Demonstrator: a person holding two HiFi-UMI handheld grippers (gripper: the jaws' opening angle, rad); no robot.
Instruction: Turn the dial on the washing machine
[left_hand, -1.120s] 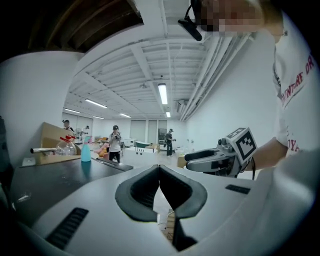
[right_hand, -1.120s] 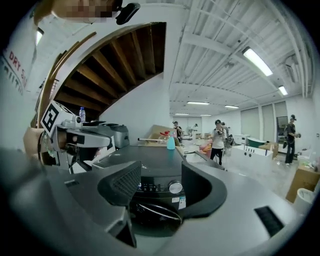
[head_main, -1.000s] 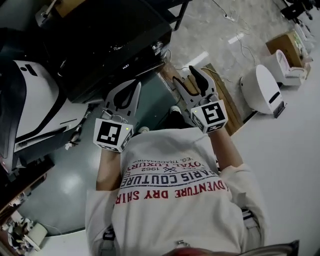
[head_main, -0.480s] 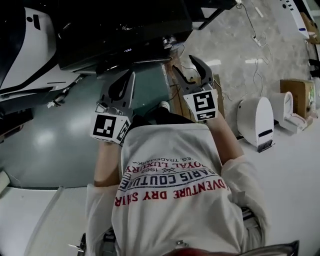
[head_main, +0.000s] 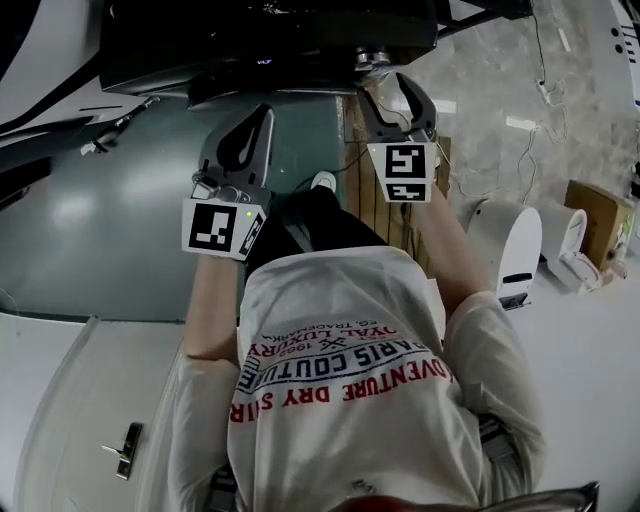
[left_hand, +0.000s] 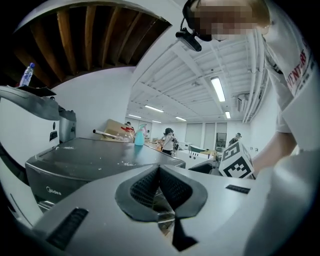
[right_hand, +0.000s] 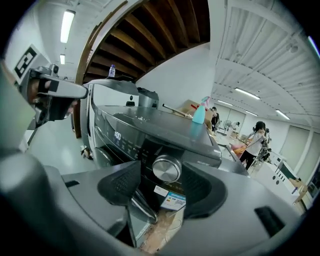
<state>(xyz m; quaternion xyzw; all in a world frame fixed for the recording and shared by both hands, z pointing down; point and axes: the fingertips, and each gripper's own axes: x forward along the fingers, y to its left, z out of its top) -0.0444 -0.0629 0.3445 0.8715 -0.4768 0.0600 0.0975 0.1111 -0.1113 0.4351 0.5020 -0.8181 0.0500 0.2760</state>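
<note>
Both claws are now held lower and nearer the washing machine (head_main: 270, 40) than a second ago, and its dark top is brought up to the upper edge of the head view.

The left claw (head_main: 264, 112) is closed: its ribbed black pads are pressed together and nothing is held between them. The grey shell of each claw is smooth and matte. The right claw (head_main: 392, 92) is held with its jaws wide apart and empty. In the right gripper view the dial (right_hand: 166, 168) is framed between them, ahead of the pads and untouched.

The dial is a round knob of brushed metal with a bright rim. It is set on the glossy black front panel, just under the front edge of the machine's top, with a lit display (right_hand: 118, 135) to its left and a printed label (right_hand: 172, 200) below it. A blue spray bottle (right_hand: 199, 114) is stood on the flat grey top, toward its far edge.

The machine is set on wooden boards (head_main: 375, 195). Smooth, shiny grey-green floor (head_main: 100, 220) is seen to the left and pale marbled stone (head_main: 480, 60) to the right, where rounded white appliances (head_main: 505, 245) are placed. A white ceiling with strip lights (left_hand: 218, 89) and dark wooden beams (right_hand: 150, 30) is seen overhead.
</note>
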